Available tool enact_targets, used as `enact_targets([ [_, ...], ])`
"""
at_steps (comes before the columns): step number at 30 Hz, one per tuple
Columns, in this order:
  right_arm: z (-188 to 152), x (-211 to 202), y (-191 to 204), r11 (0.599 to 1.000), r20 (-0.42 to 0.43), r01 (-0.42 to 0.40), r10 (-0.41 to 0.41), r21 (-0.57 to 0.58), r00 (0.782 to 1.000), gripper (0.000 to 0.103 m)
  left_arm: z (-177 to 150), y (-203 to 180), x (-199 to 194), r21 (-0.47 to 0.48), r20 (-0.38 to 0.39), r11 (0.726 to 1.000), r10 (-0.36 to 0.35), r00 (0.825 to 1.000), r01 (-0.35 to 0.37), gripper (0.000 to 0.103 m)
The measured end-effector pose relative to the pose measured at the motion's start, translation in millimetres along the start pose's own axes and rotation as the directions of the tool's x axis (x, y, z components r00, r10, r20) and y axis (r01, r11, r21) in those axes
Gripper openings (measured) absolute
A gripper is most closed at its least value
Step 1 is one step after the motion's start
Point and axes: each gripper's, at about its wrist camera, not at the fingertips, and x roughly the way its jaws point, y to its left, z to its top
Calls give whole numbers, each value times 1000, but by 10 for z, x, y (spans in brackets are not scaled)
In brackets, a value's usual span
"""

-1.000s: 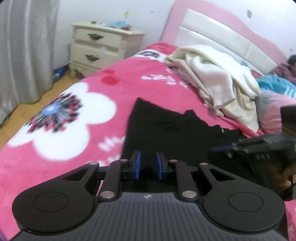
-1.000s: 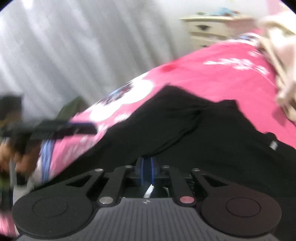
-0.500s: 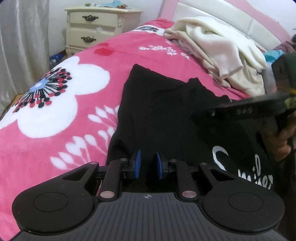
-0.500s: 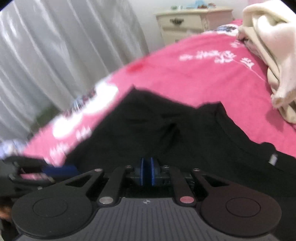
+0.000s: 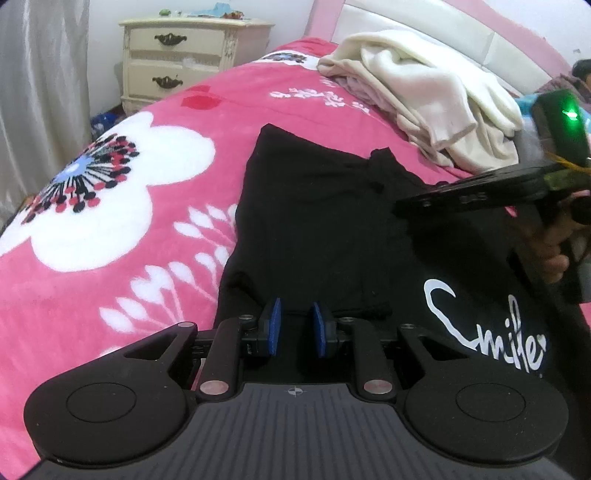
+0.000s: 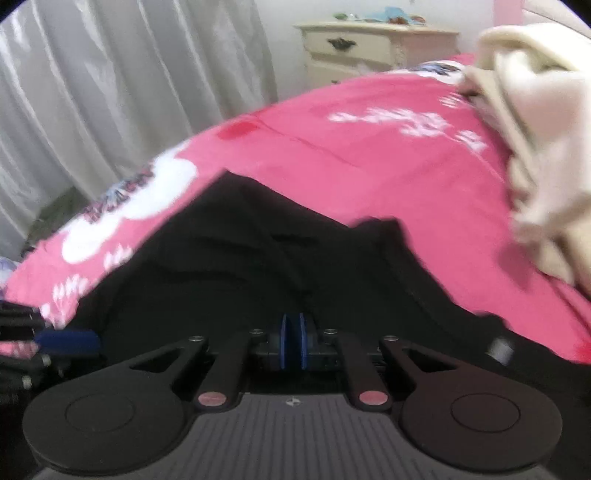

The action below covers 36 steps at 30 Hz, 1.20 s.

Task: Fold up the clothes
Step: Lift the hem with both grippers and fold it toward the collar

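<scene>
Nearest me, the left tool (image 5: pixel 297 326) points down at the near edge of a black shirt (image 5: pixel 325 221). Its blue pads stand a little way apart. The gap between them is dark, so I cannot tell whether they have hold of any cloth.

The right tool (image 6: pixel 292 341) is over the same shirt, further right. Its pads are all but together, with only a sliver between them. Whether cloth is pinched there I cannot make out. A hand (image 5: pixel 550 254) grips its handle, and a green light (image 5: pixel 569 114) glows on top.

The shirt lies spread on the pink flowered bed cover (image 5: pixel 110 258). White script (image 5: pixel 480 325) on its right part reads "Smile". A second ago that writing was out of sight and both tools were higher; half a second ago it had just come into view.

Beyond the shirt, to the right, is a heap of cream clothes (image 5: pixel 424 96), with the pink and white headboard (image 5: pixel 424 26) behind it. Far left, a cream nightstand (image 5: pixel 184 62) has both drawers closed, so what they hold stays hidden. There are small things on its top and a grey curtain (image 6: pixel 110 92) beside it.
</scene>
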Motion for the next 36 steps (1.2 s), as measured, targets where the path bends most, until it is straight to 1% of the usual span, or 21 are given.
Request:
enact_targets([
  [2,44,-116,7,999,26,16,-15,-33,1000,10,0,-4,4,1,0,1000,0,1000,0,20],
  [3,97,-154,18,999,51,5,-4,-32,999,10,-2,-7,6,5,0,1000,1,1000,-1,20],
  [5,216,-148,83,999,88,-23,27,-38,996,10,-9,-3,3,9,4,1000,-1,1000,1,20],
  [7,346,-39,167,998,101,-35,40,-51,994,10,-23,4,-1,10,9,1000,-5,1000,4,20],
  [8,412,38,199,998,98,-39,43,-47,994,10,-31,5,0,10,12,1000,-6,1000,6,20],
  [10,521,197,220,999,93,-43,46,-27,995,17,-36,15,2,6,15,1000,-10,1000,10,20],
  [11,569,279,210,999,86,-48,49,-12,995,25,-37,20,2,3,15,1000,-12,1000,12,20],
  [12,607,350,199,998,72,-60,60,3,996,28,-36,25,3,1,15,1000,-14,1000,14,20],
  [15,651,501,212,995,21,-95,95,13,995,30,-28,47,6,-10,12,1000,-22,1000,22,20],
  [16,658,528,231,995,11,-98,98,2,995,26,-28,51,5,-9,13,1000,-24,1000,24,20],
  [17,664,538,257,996,7,-89,89,-16,996,1,-29,55,4,-9,13,1000,-26,1000,26,20],
  [21,699,532,285,998,55,-51,53,-22,997,0,-39,61,4,-7,17,1000,-29,999,29,20],
  [26,664,639,300,1000,104,2,0,-20,995,0,-39,55,9,-2,17,1000,-28,999,28,20],
  [28,652,626,283,999,153,44,-43,-2,987,0,-46,54,10,0,20,1000,-28,999,28,20],
  [29,654,599,265,996,178,84,-84,12,980,3,-54,54,8,-2,22,1000,-28,999,28,20],
  [30,651,541,209,994,208,98,-105,42,972,6,-54,54,10,-3,23,1000,-28,999,28,20],
  [31,646,459,125,992,241,92,-110,84,964,6,-53,54,13,-4,23,1000,-28,999,28,20],
  [32,640,382,50,991,260,73,-101,115,960,6,-50,53,17,-4,22,1000,-28,999,28,20],
  [33,625,307,1,993,262,29,-59,117,963,6,-49,52,18,-6,21,1000,-28,999,28,20],
  [35,574,167,-41,994,243,-85,65,71,968,6,-43,54,19,-9,19,1000,-29,999,29,20],
  [36,531,131,-23,990,210,-136,128,28,969,6,-42,52,20,-7,19,1000,-29,999,29,20],
])
